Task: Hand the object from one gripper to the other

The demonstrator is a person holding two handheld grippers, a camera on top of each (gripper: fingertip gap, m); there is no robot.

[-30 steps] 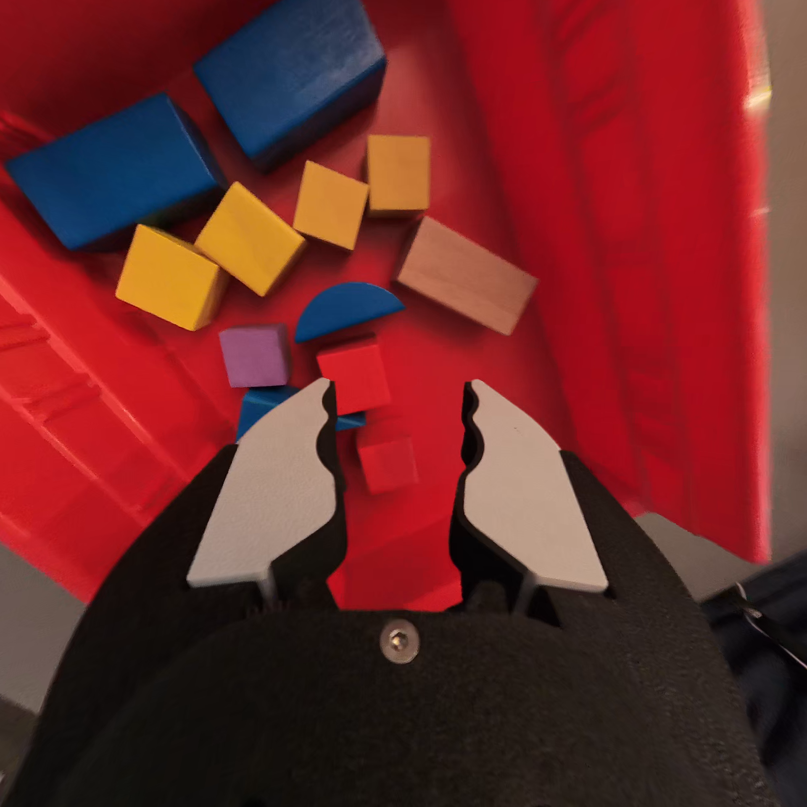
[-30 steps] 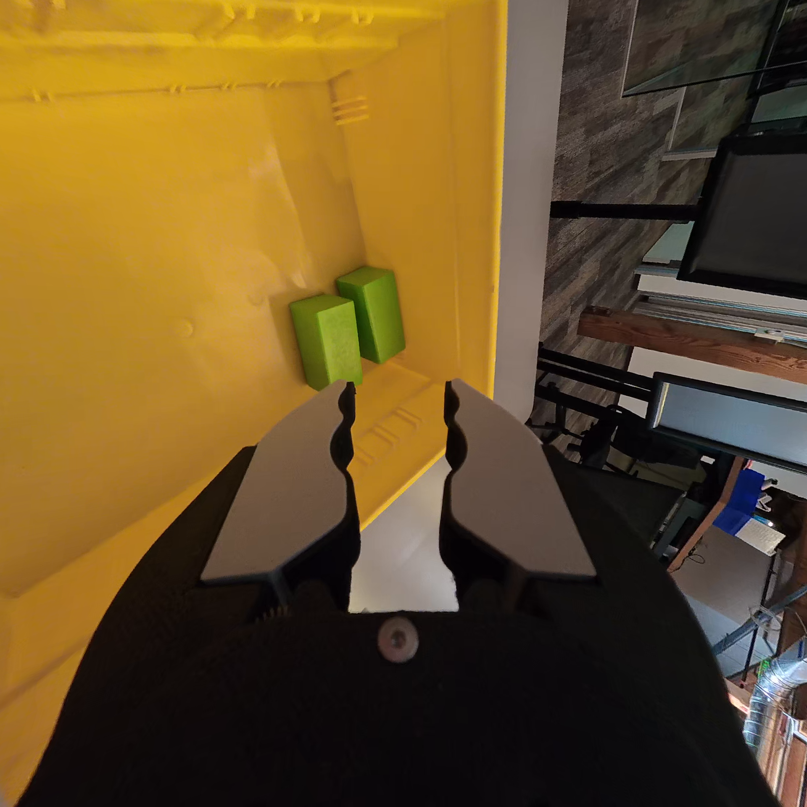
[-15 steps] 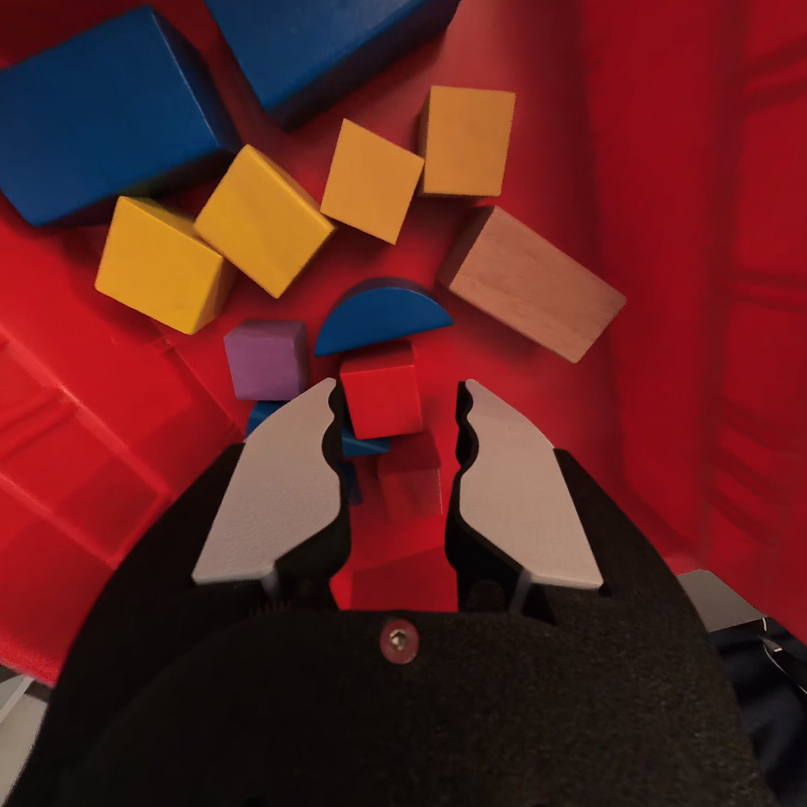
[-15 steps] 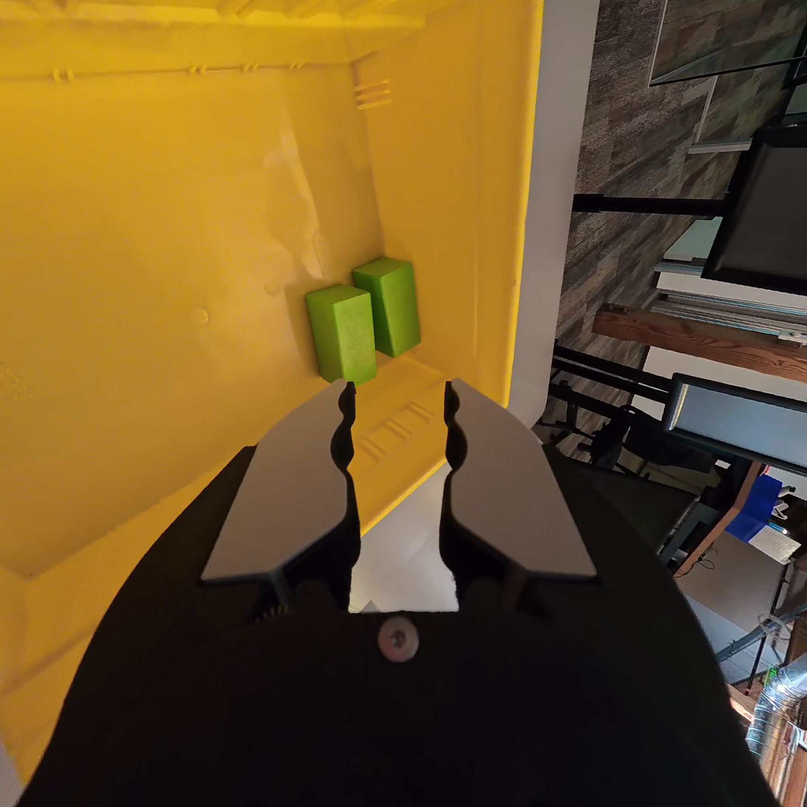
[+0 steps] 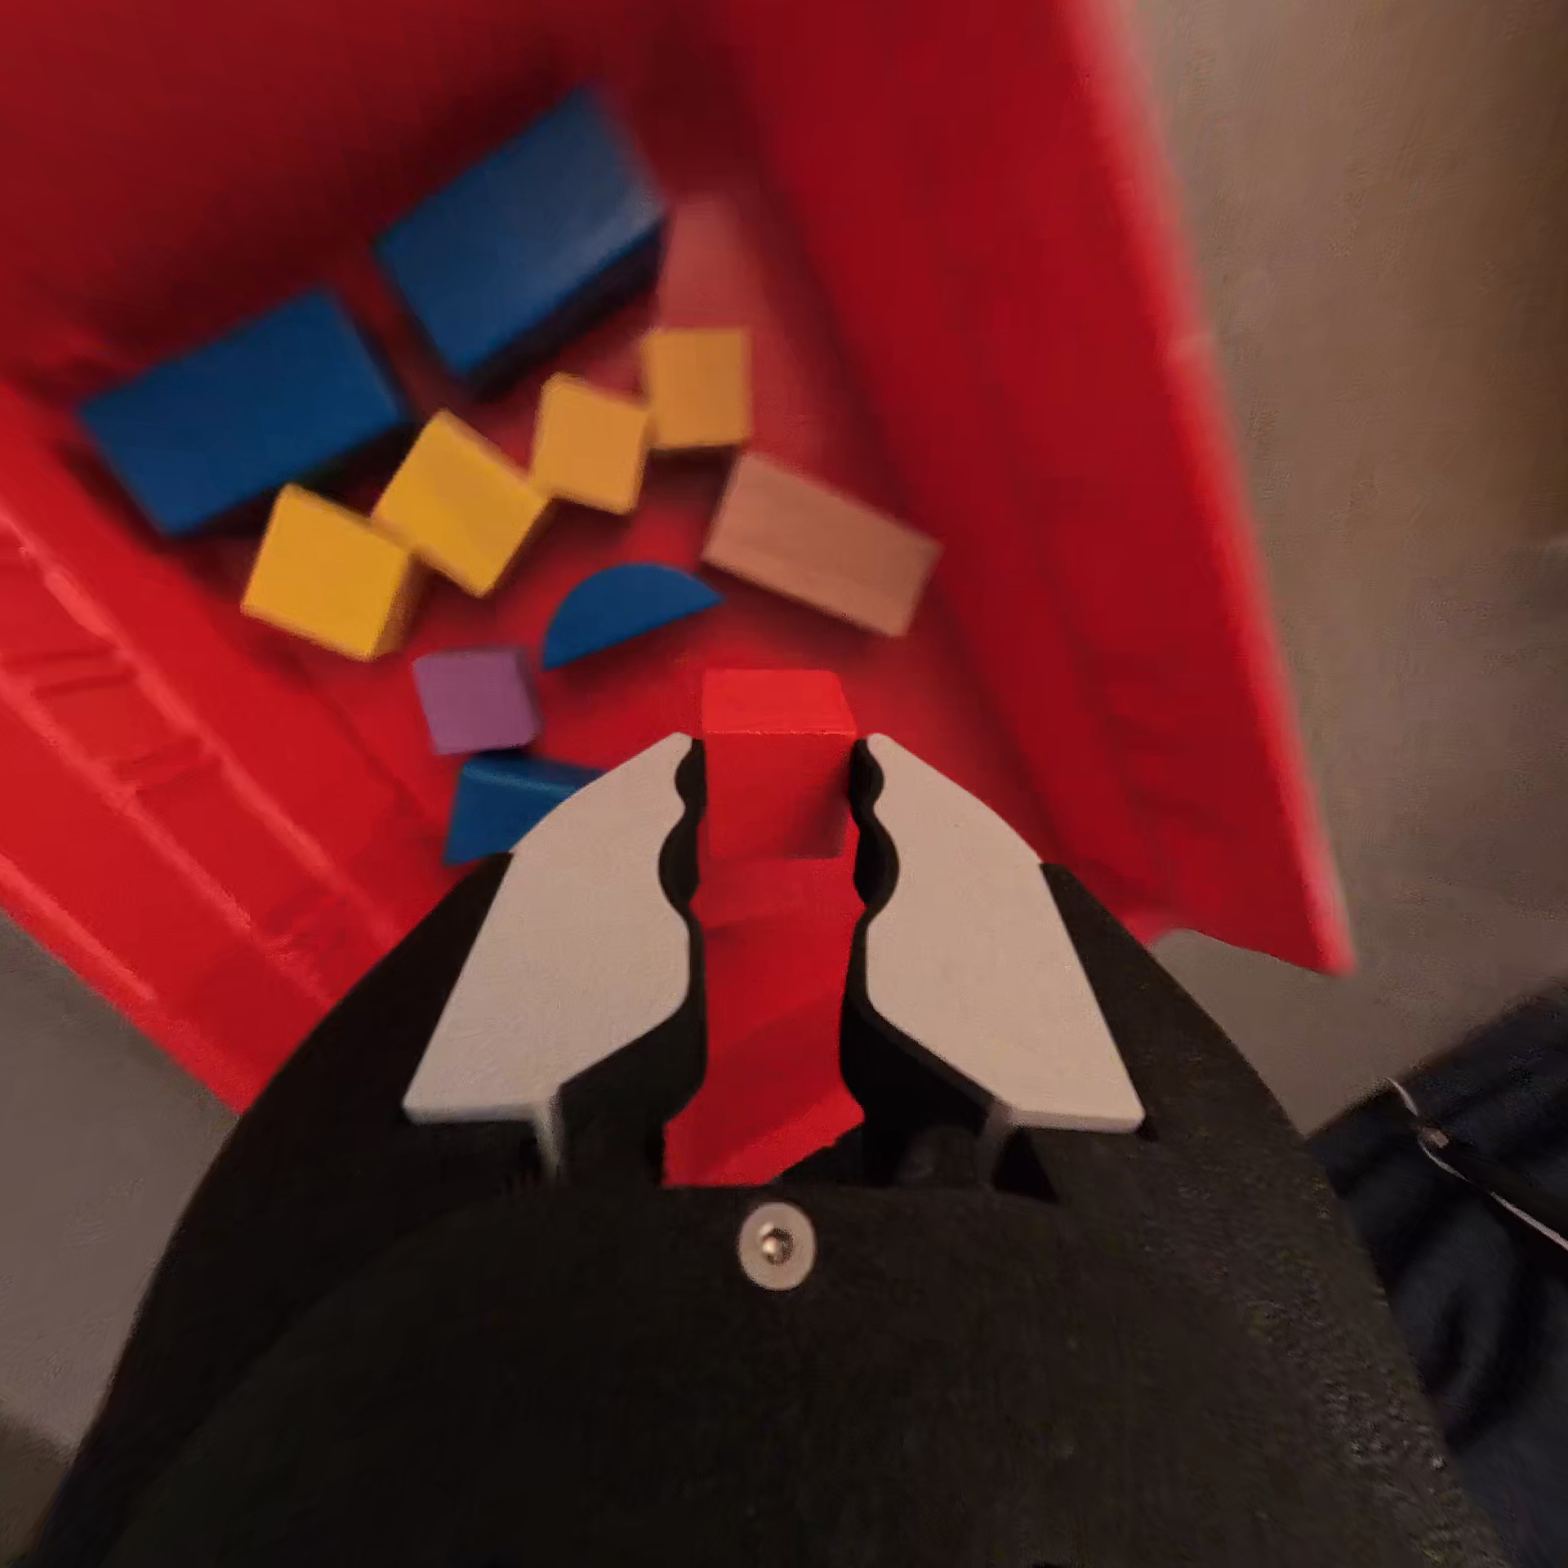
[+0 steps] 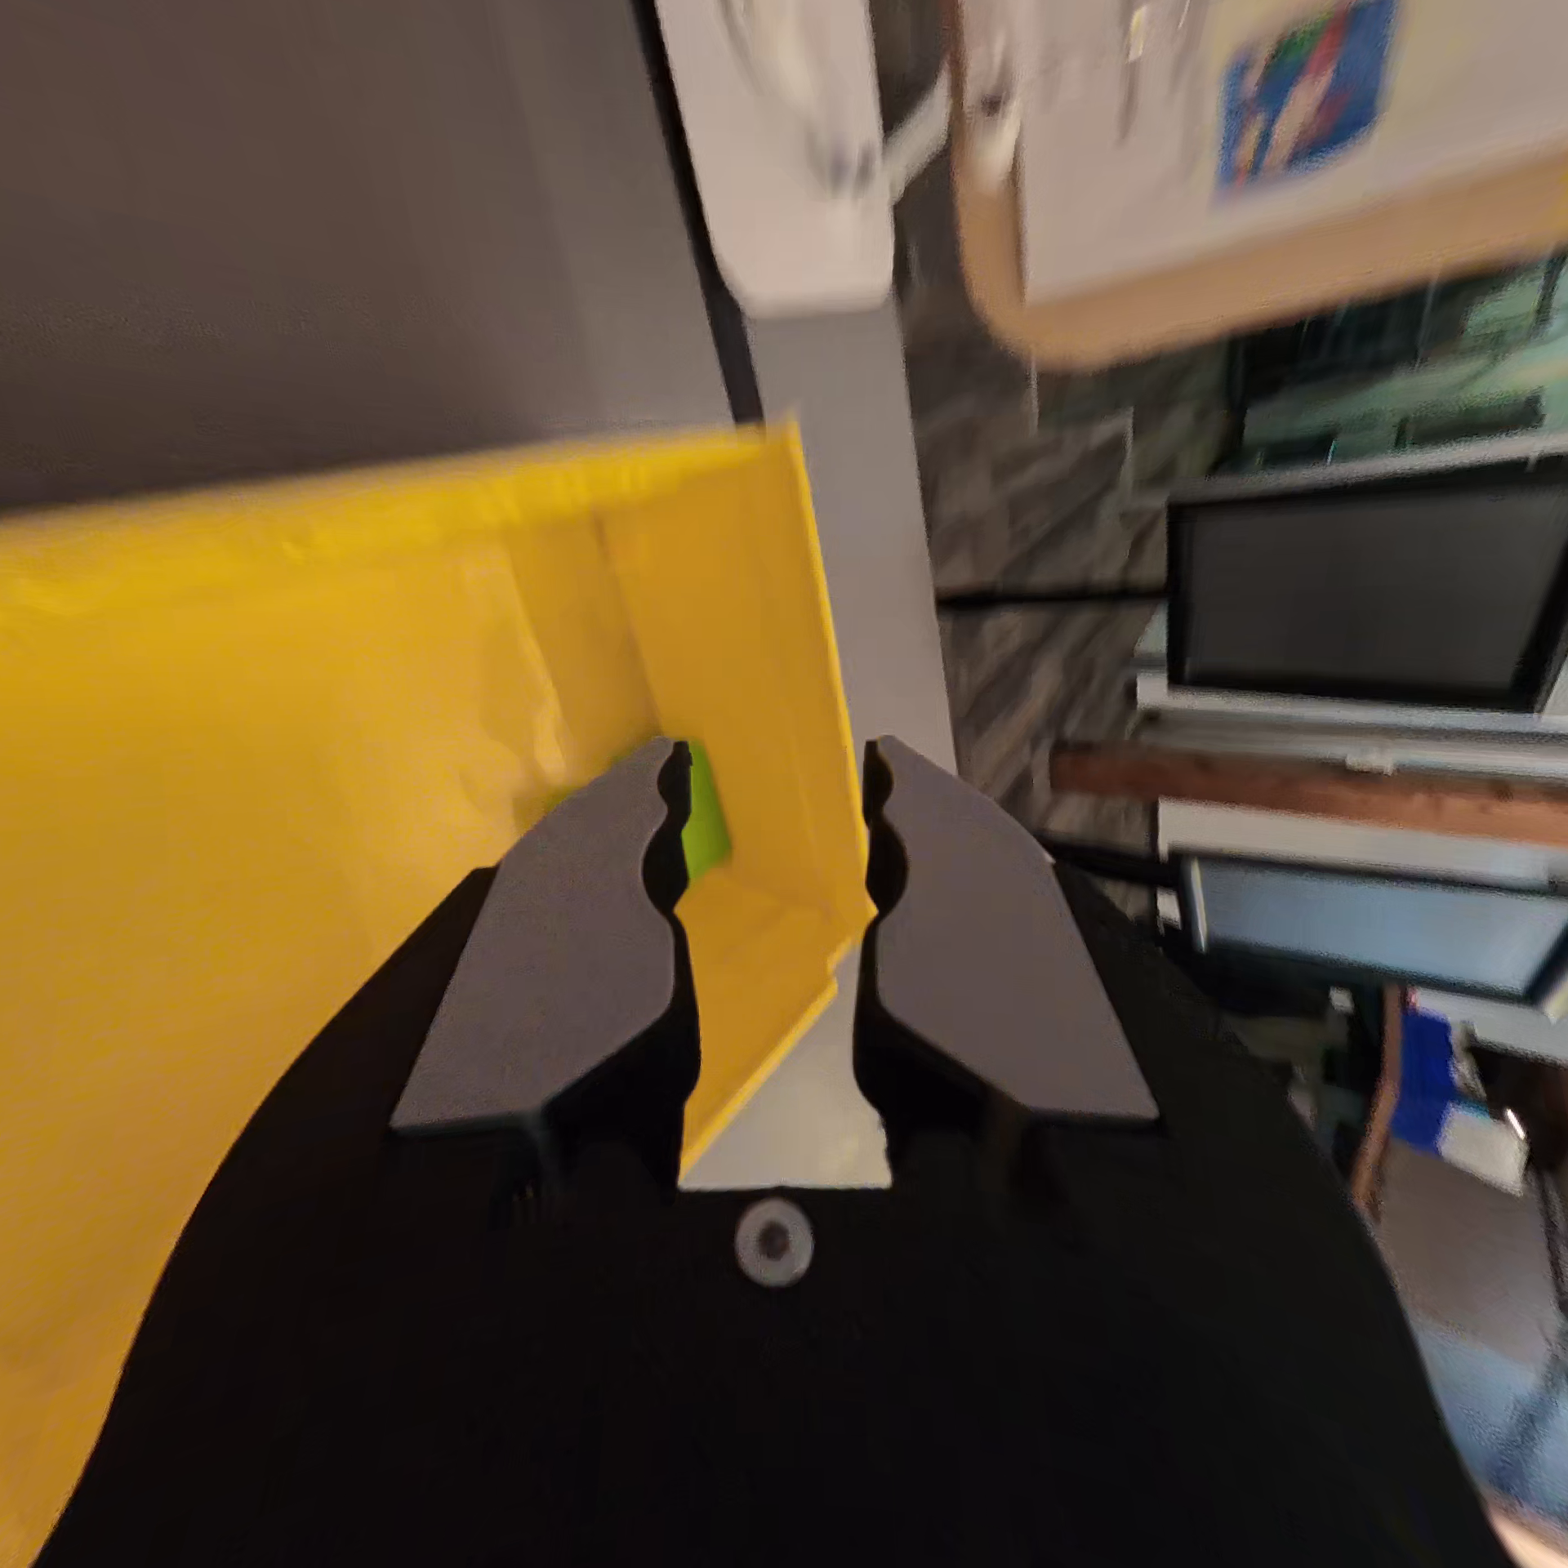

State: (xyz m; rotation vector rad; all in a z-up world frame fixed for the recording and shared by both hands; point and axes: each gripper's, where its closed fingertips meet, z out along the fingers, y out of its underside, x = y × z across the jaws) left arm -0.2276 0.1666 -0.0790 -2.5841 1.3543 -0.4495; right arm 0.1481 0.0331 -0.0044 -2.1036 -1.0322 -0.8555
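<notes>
In the left wrist view my left gripper (image 5: 776,751) is shut on a small red block (image 5: 776,747), held between the fingertips above the floor of a red bin (image 5: 976,424). In the right wrist view my right gripper (image 6: 772,755) is open and empty, raised near the right wall of a yellow bin (image 6: 297,679). A green block (image 6: 706,814) shows partly behind its left finger, inside that bin. Neither gripper shows in the other's view.
The red bin holds two big blue blocks (image 5: 518,229), several yellow blocks (image 5: 462,501), a tan block (image 5: 819,543), a blue half-disc (image 5: 624,598), a purple cube (image 5: 477,697) and a blue wedge (image 5: 501,798). Shelves and a dark screen (image 6: 1358,619) stand right of the yellow bin.
My left gripper closed on the red block and lifted it back from the pile. My right gripper pulled up and away from the yellow bin, so the view swung and blurred.
</notes>
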